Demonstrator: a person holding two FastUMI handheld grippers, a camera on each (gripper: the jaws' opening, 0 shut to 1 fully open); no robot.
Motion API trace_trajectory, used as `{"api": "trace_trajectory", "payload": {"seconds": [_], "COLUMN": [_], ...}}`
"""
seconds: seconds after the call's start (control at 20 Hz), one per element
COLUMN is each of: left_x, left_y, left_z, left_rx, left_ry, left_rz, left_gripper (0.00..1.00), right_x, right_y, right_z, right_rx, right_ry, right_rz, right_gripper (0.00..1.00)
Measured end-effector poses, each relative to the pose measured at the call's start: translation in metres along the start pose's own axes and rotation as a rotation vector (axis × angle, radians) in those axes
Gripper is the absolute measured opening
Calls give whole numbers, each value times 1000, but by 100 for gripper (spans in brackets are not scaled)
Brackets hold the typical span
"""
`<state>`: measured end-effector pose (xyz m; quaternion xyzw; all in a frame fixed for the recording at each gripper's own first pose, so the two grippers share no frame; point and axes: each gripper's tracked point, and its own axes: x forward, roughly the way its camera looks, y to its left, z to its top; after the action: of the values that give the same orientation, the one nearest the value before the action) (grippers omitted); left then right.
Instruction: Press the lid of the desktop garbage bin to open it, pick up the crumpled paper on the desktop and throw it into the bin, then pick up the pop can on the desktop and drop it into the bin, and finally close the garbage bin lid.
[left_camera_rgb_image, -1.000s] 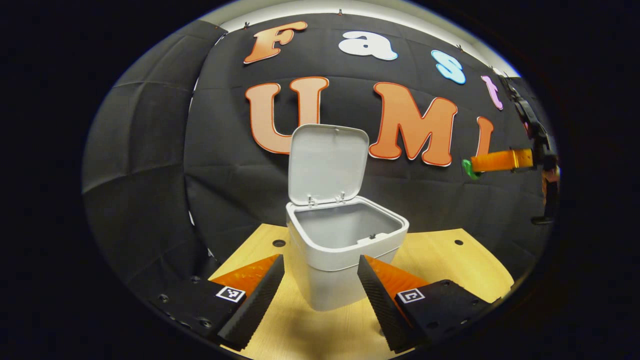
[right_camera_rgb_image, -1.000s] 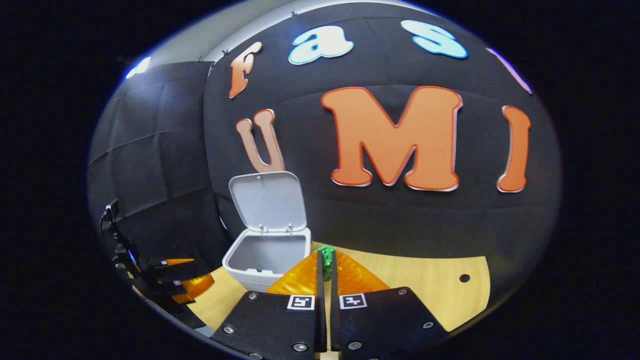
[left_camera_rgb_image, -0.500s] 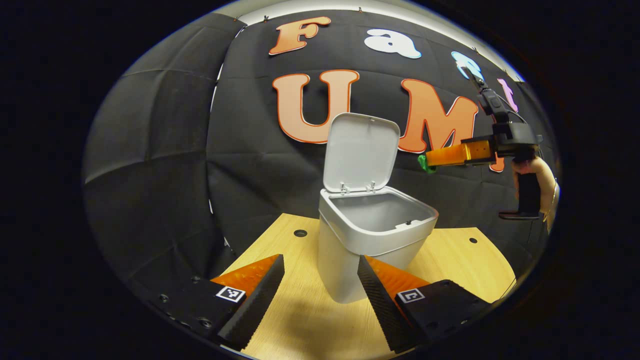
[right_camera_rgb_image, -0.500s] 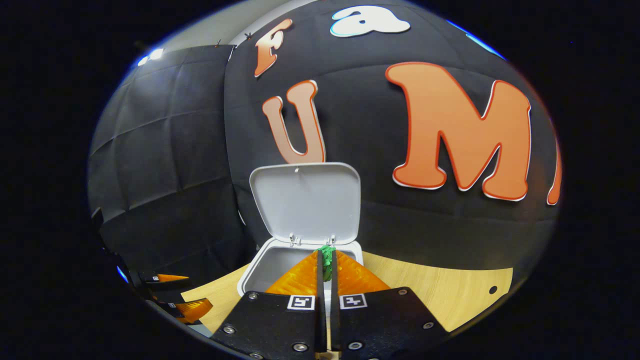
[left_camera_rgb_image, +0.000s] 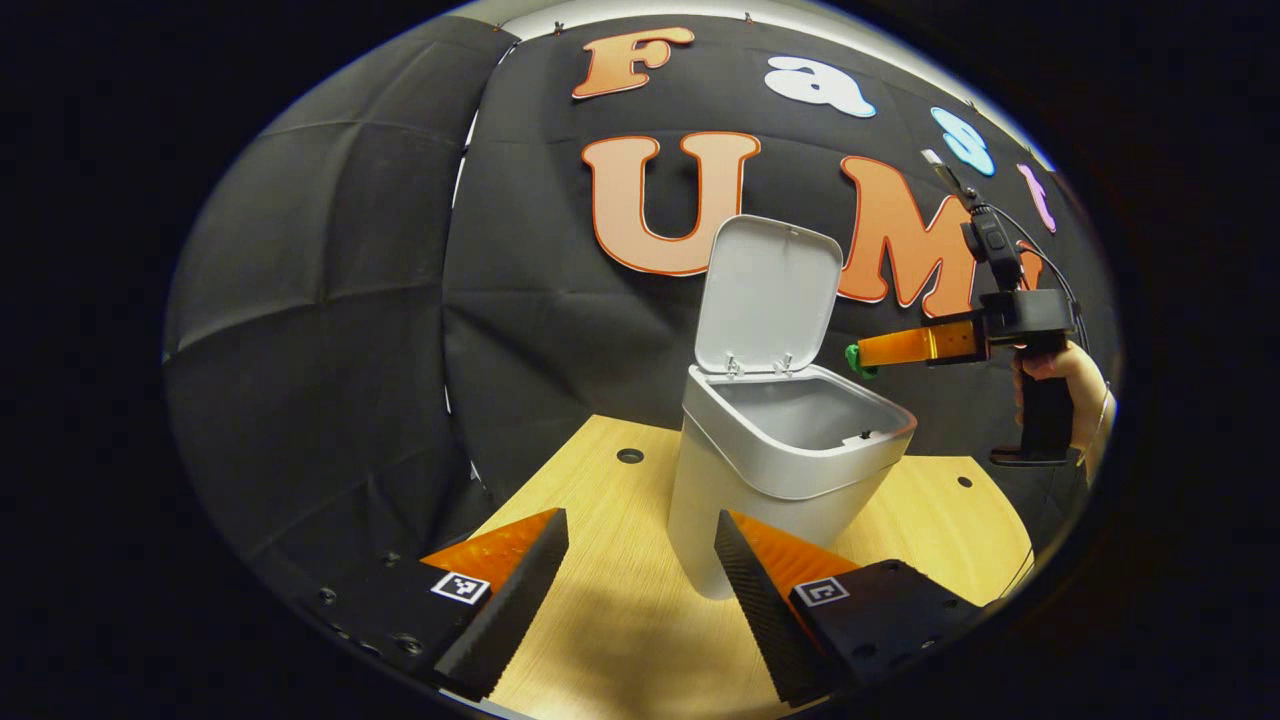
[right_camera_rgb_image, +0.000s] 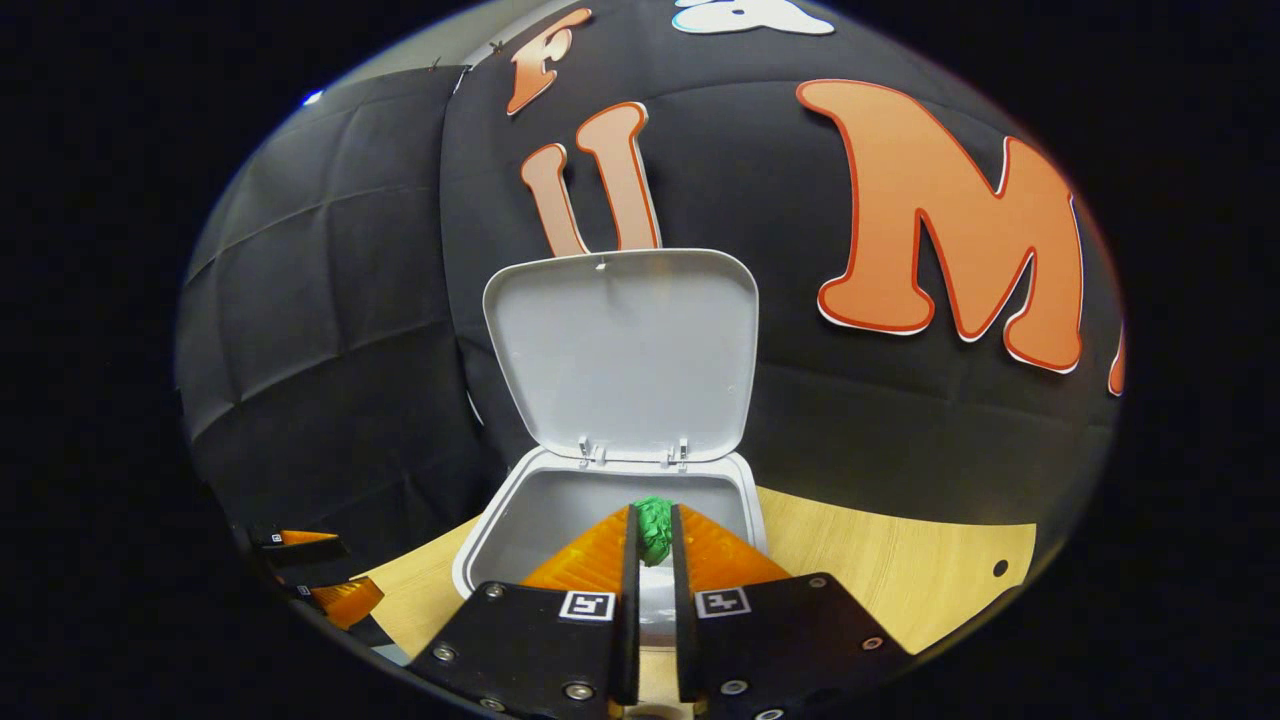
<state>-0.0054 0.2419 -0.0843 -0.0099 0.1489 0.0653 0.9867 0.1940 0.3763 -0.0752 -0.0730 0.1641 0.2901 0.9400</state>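
The white desktop bin (left_camera_rgb_image: 790, 470) stands on the wooden table (left_camera_rgb_image: 610, 630) with its lid (left_camera_rgb_image: 770, 290) upright and open. My left gripper (left_camera_rgb_image: 640, 517) is open and holds nothing, low in front of the bin and slightly to its left. My right gripper (left_camera_rgb_image: 862, 357) is held level at the bin's far right rim, shut on a green crumpled paper (left_camera_rgb_image: 852, 360). In the right gripper view the paper (right_camera_rgb_image: 655, 530) sits between my right gripper's (right_camera_rgb_image: 652, 518) tips, over the bin's open mouth (right_camera_rgb_image: 540, 520), in front of the lid (right_camera_rgb_image: 620, 350).
A hand (left_camera_rgb_image: 1065, 370) holds the right gripper's handle at the right. Farther off, the left gripper (right_camera_rgb_image: 335, 572) appears low at the left in the right gripper view. Small round holes (left_camera_rgb_image: 630, 456) dot the tabletop. The black cloth wall stands close behind the bin.
The right gripper carried the green paper leftward to the bin's mouth, and its fingers now stand slightly wider apart. The left gripper drifted left, staying open.
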Motion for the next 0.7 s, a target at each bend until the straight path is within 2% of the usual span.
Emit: {"api": "trace_trajectory", "payload": {"seconds": [0.1, 0.25, 0.3, 0.4, 0.7], "left_x": [-1, 0, 0, 1, 0], "left_y": [0, -3, -5, -7, -20], "left_z": [1, 0, 1, 2, 4], "left_rx": [3, 7, 10, 14, 12], "left_ry": [1, 3, 3, 2, 3], "left_rz": [-5, -14, -16, -22, -48], "left_gripper": [94, 94, 94, 94, 94], "right_x": [2, 3, 3, 2, -16], "right_y": [-1, -2, -1, 0, -13], "right_z": [0, -2, -3, -3, 15], "right_rx": [1, 23, 39, 54, 29], "right_ry": [-5, -4, -6, -14, -80], "right_rz": [-8, -22, -16, -12, -42], "right_gripper": [22, 59, 67, 95, 95]}}
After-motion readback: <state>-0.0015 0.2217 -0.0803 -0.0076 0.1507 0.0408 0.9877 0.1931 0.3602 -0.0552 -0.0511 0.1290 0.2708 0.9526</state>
